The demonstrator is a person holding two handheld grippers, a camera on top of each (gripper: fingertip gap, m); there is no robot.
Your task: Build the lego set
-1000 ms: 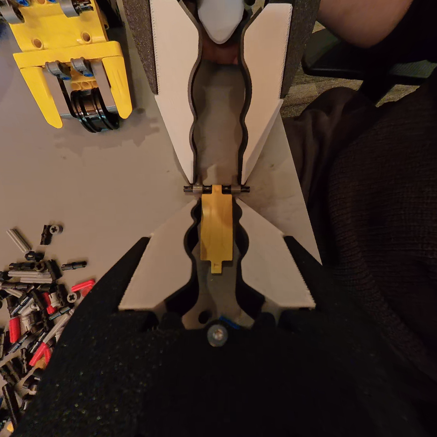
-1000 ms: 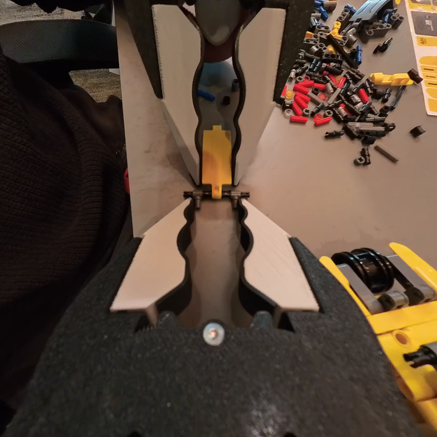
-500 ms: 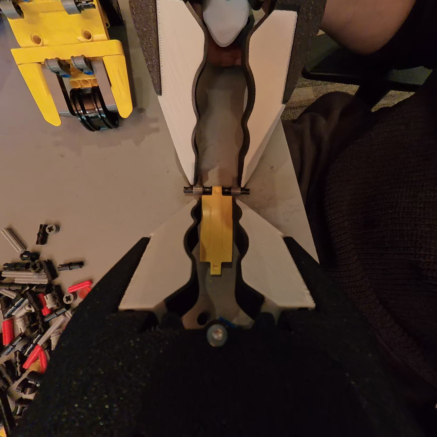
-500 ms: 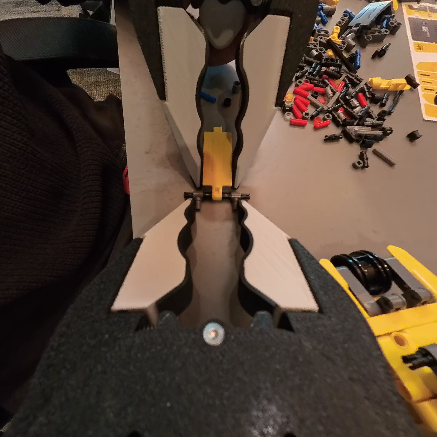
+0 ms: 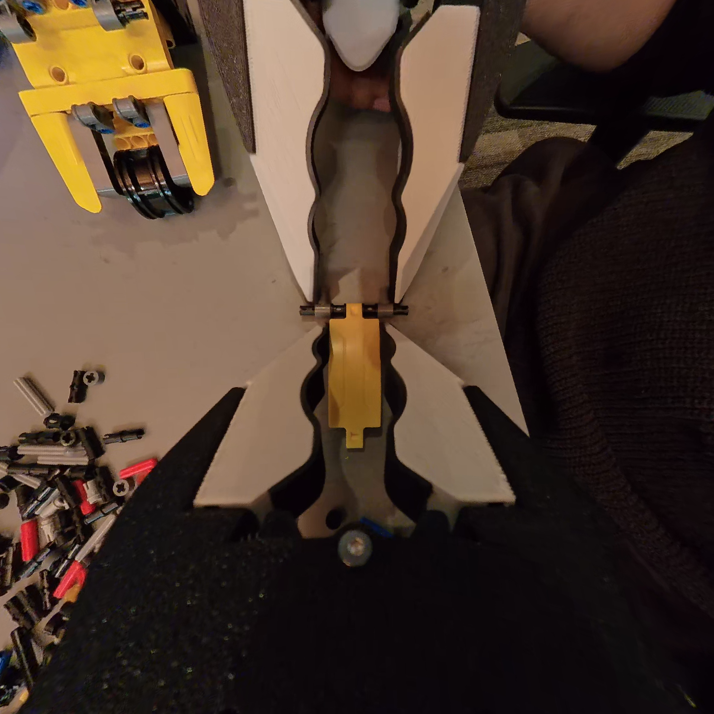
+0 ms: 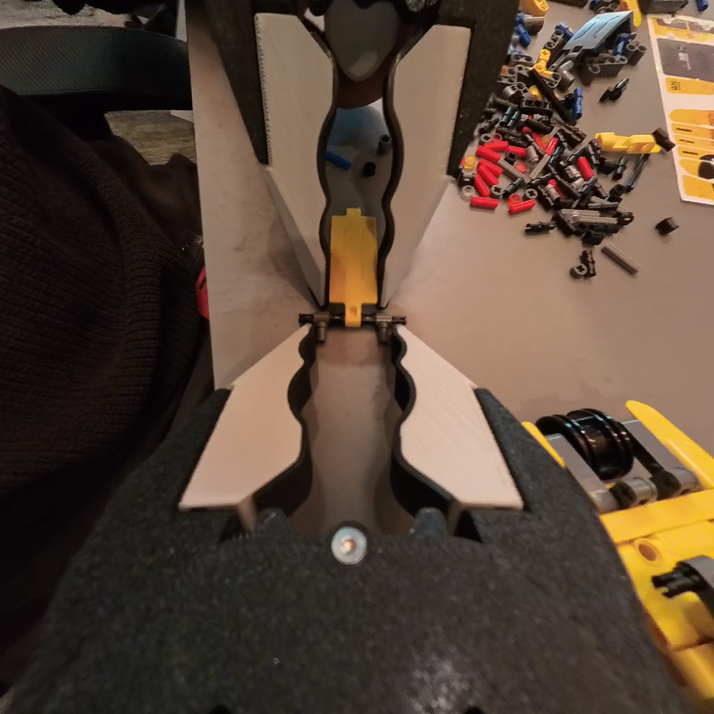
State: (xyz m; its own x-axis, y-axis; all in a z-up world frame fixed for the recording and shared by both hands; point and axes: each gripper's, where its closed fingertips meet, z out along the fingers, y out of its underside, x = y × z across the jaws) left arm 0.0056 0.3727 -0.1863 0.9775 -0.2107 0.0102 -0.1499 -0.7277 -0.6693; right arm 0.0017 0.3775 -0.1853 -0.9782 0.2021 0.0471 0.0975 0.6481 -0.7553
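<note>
My two grippers meet tip to tip above the near edge of the grey table [image 5: 154, 289]. My left gripper [image 5: 353, 328] is shut on a yellow curved panel [image 5: 353, 378], which lies lengthwise between its white fingers. A thin black axle with small grey connectors [image 5: 338, 310] runs across the panel's far end. My right gripper [image 6: 352, 328] is closed on that axle [image 6: 332, 320] at its fingertips. In the right wrist view the panel [image 6: 353, 266] stands beyond the axle, inside the left gripper [image 6: 351, 305]. In the left wrist view the right gripper [image 5: 353, 303] comes in from the top.
A yellow brick-built model with a black wheel [image 5: 112, 89] stands on the table, also in the right wrist view [image 6: 637, 521]. A pile of small red, black and grey parts [image 6: 548, 166] lies by a printed sheet [image 6: 687, 116]. A person's dark knit sleeve [image 5: 618, 386] fills the side past the table edge. Left and right tips are no more than a few centimetres apart.
Almost nothing. Both grippers stay joined at the axle and panel; the pair has drifted very slightly over the table.
</note>
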